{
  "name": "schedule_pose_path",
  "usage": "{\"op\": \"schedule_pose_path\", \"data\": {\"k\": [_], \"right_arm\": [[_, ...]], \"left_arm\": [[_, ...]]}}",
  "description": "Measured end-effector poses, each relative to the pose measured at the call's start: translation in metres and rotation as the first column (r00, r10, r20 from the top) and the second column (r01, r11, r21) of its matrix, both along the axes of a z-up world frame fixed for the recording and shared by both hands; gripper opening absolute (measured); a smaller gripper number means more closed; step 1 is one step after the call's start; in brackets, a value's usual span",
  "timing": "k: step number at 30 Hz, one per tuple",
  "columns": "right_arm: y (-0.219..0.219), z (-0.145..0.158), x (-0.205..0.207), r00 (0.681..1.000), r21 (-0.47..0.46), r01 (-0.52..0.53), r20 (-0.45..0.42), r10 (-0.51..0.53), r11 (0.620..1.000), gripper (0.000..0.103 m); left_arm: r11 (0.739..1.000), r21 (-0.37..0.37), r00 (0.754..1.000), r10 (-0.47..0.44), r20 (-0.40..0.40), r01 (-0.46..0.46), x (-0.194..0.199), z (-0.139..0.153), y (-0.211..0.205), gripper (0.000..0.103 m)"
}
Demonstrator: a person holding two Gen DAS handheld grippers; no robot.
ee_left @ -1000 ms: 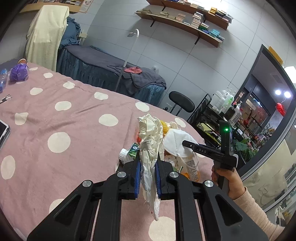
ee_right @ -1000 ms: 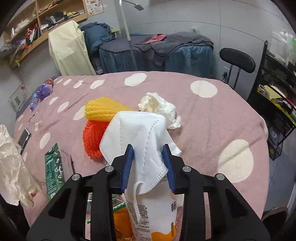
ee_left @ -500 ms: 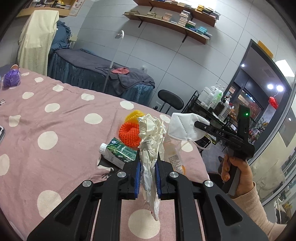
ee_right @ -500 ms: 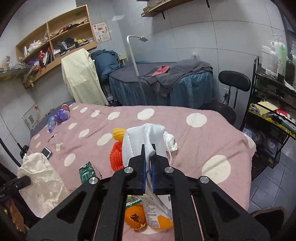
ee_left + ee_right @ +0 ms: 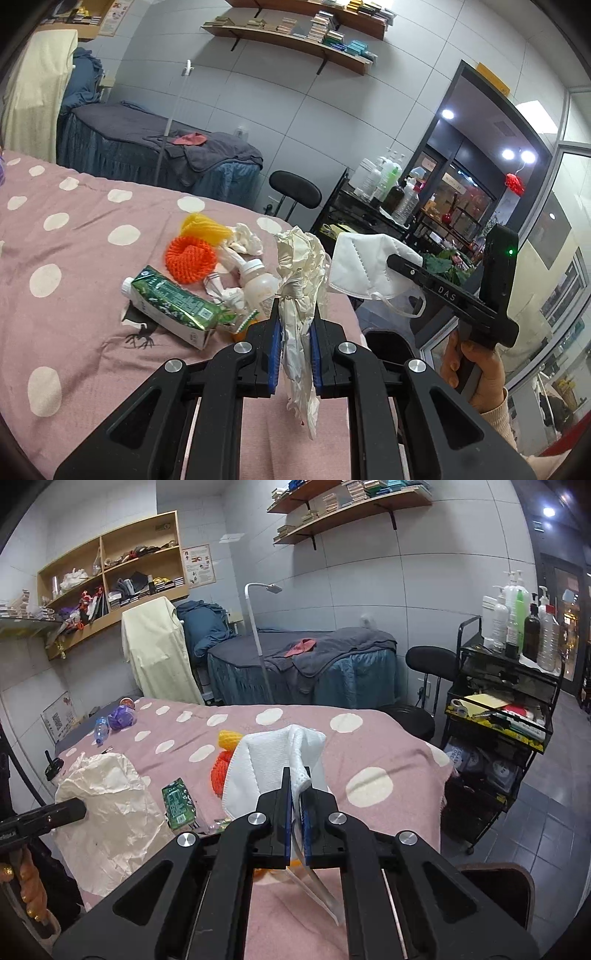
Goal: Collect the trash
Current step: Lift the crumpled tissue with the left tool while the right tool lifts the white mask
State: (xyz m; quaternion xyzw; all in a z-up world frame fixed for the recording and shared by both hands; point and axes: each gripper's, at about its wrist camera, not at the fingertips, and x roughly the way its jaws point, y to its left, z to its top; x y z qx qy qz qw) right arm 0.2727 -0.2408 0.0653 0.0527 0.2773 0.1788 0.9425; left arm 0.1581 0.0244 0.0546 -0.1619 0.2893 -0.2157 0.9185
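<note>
Jaws: right gripper (image 5: 295, 812) pinches white folded face mask (image 5: 364, 264); left gripper (image 5: 293, 341) clamps crumpled cream plastic bag (image 5: 301, 280), probably the trash sack, beside mask.

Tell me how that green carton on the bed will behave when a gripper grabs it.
The carton lies on its side with a crumpled end, so it is probably empty, light and easily crushed. Its flat faces should keep it from rolling. The soft bedspread may let it sink under a push.
</note>
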Motion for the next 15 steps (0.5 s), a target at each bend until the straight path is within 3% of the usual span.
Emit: {"op": "schedule_pose_path", "data": {"k": [8,15], "right_arm": [[-0.054,-0.021,-0.04,0.993,-0.015,0.114,-0.026,-0.115,0.993,0.005],[-0.104,-0.042,-0.07,0.967,-0.06,0.245,-0.053,-0.248,0.968,0.005]], "left_arm": [[0.996,0.01,0.997,-0.083,0.001,0.083,0.004,-0.002,-0.047,0.013],[0.986,0.021,0.986,-0.164,-0.006,0.164,0.009,-0.006,-0.09,0.013]]}}
